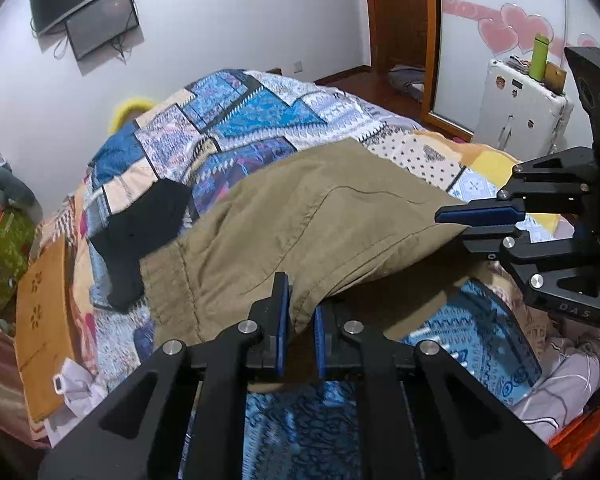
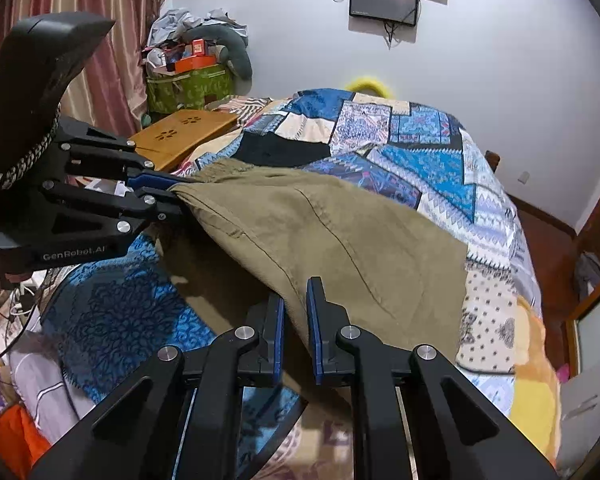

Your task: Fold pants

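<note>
Clearly you're mid-fold: your left gripper [image 1: 299,322] and right gripper [image 2: 295,322] are each clamped on an edge of the khaki pants [image 1: 300,216], lifted off the patchwork quilt [image 1: 236,120] at frame centre, with laying down and later folds left.

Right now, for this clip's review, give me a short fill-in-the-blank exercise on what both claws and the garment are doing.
1. Both claws are shut on the olive-brown corduroy pants, so the count holding them is ____.
2. The pants lie partly on a ____ patchwork quilt.
3. The left claw grips the pants at the near ____.
4. Beside the pants lies a ____ cloth.

Missing words: two; blue; edge; black
</note>
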{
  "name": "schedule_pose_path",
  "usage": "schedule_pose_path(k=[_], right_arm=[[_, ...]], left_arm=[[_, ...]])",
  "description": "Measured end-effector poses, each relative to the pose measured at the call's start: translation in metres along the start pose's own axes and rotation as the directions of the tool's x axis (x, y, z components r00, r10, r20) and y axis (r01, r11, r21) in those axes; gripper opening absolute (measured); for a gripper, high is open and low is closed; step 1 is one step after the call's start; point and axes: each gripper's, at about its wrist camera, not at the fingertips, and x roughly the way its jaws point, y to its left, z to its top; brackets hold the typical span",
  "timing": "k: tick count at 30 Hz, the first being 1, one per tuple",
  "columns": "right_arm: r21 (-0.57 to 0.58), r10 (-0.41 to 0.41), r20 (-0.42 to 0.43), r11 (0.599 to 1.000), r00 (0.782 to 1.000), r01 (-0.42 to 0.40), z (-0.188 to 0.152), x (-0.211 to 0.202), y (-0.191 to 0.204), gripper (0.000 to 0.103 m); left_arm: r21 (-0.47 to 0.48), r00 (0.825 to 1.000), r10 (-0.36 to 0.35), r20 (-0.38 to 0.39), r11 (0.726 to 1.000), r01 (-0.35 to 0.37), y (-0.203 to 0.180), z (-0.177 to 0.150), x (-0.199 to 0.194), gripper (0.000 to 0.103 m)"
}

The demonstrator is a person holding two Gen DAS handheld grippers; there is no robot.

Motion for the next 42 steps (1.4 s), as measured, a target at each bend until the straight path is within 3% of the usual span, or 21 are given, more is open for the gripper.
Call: schedule_pose_path(k=[10, 16, 22, 26, 28, 32, 38, 42], right_arm=[[0.071, 0.034, -0.079, 0.997, 0.996, -0.028, -0.025, 0.015, 0.005, 0.014], [0.078, 0.027, -0.058, 0.997, 0.998, -0.023, -0.024, -0.001, 0.006, 0.025], [0.121, 0.041, 0.021, 0.992, 0.999, -0.043, -0.010, -0.025, 0.000, 0.035], [0.171, 0.054, 0.075, 0.983, 0.996, -0.067, -0.002, -0.031, -0.004, 0.051], [0.197, 0.048, 0.093, 0.978, 0.995, -0.066, 0.001, -0.028, -0.007, 0.053], [0.258, 0.041, 0.059, 0.965, 0.997, -0.055, -0.001, -0.009, -0.016, 0.053], [0.335, 0.028, -0.075, 0.942, 0.997, -0.001, -0.027, 0.028, -0.036, 0.053], [0.351, 0.011, -0.080, 0.936, 0.997, 0.018, -0.047, 0.018, -0.046, 0.053]], left_arm=[[-0.096, 0.996, -0.037, -0.084, 0.995, 0.029, 0.002, -0.039, 0.019, 0.018], [-0.168, 0.996, -0.066, -0.054, 0.984, 0.056, 0.017, -0.044, -0.004, 0.026], [-0.249, 0.998, -0.063, 0.017, 0.966, 0.066, 0.038, -0.032, -0.029, 0.032], [-0.291, 0.997, -0.015, 0.079, 0.956, 0.037, 0.050, -0.020, -0.039, 0.052], [-0.307, 0.996, -0.005, 0.085, 0.951, 0.031, 0.055, -0.017, -0.036, 0.053], [-0.350, 0.999, -0.001, 0.052, 0.937, 0.019, 0.066, -0.018, -0.016, 0.053], [-0.352, 0.994, 0.060, -0.097, 0.932, -0.091, 0.073, -0.039, 0.026, 0.053], [-0.348, 0.991, 0.090, -0.101, 0.930, -0.120, 0.078, -0.053, 0.031, 0.067]])
